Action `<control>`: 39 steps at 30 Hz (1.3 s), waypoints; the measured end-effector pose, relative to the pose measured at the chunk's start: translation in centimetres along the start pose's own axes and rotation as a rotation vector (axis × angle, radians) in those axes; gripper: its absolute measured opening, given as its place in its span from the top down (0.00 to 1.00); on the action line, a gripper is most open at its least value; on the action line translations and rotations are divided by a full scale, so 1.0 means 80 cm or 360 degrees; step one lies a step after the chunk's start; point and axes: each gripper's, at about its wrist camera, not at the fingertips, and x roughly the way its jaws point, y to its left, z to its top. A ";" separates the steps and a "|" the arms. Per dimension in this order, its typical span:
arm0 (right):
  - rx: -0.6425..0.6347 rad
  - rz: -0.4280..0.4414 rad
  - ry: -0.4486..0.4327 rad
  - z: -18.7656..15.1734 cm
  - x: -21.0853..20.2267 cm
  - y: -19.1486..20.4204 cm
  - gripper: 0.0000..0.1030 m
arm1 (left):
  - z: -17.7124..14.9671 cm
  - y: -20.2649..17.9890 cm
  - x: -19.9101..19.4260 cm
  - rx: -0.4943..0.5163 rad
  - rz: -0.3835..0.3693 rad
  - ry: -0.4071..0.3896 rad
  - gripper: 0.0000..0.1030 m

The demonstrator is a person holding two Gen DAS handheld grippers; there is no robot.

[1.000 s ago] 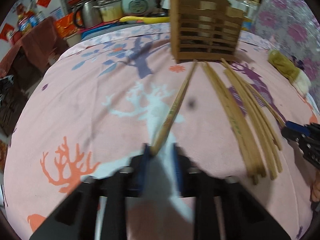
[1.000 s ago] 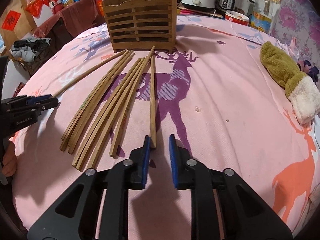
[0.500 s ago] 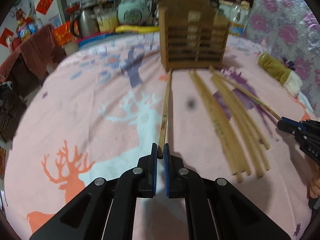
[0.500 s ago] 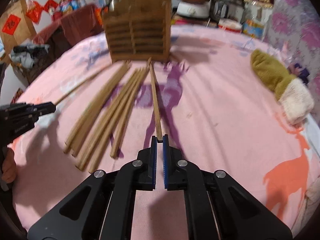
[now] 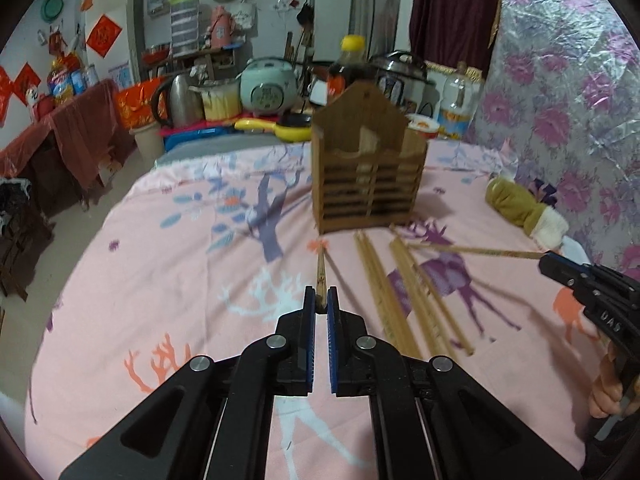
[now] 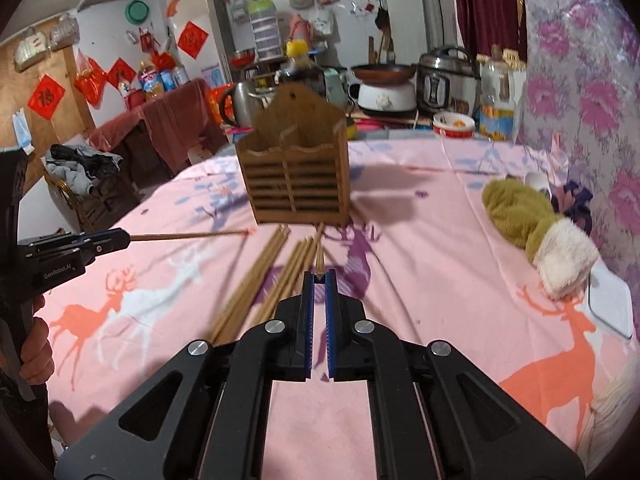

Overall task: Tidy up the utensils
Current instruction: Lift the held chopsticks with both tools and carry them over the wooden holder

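**Q:** Between the fingers of each hand-held gripper, what've you got?

**A:** My left hand-held gripper (image 5: 321, 300) is pinched nearly closed on the near end of one chopstick (image 5: 320, 271), which points straight ahead at the wooden holder (image 5: 368, 184). My right hand-held gripper (image 6: 319, 280) is clamped the same way on another chopstick (image 6: 319, 258), raised off the pink deer cloth (image 6: 440, 248).

**Q:** And the rest?

**A:** The loose chopsticks (image 6: 260, 280) lie fanned on the surface just left of my right gripper, their far tips near the holder's base. A green mitten (image 6: 532, 224) sits off to its right.
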 end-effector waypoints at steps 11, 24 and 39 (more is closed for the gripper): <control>-0.0056 0.0004 -0.0107 0.059 -0.020 0.018 0.94 | 0.069 -0.040 -0.029 0.0087 -0.0004 -0.0117 0.94; -0.0069 0.0004 -0.0363 0.157 -0.035 0.041 0.94 | 0.184 -0.062 -0.058 0.0062 0.0037 -0.0400 0.94; -0.0015 -0.0125 -0.0500 0.236 0.065 0.037 0.94 | 0.232 -0.020 0.034 -0.0125 0.0035 -0.0390 0.94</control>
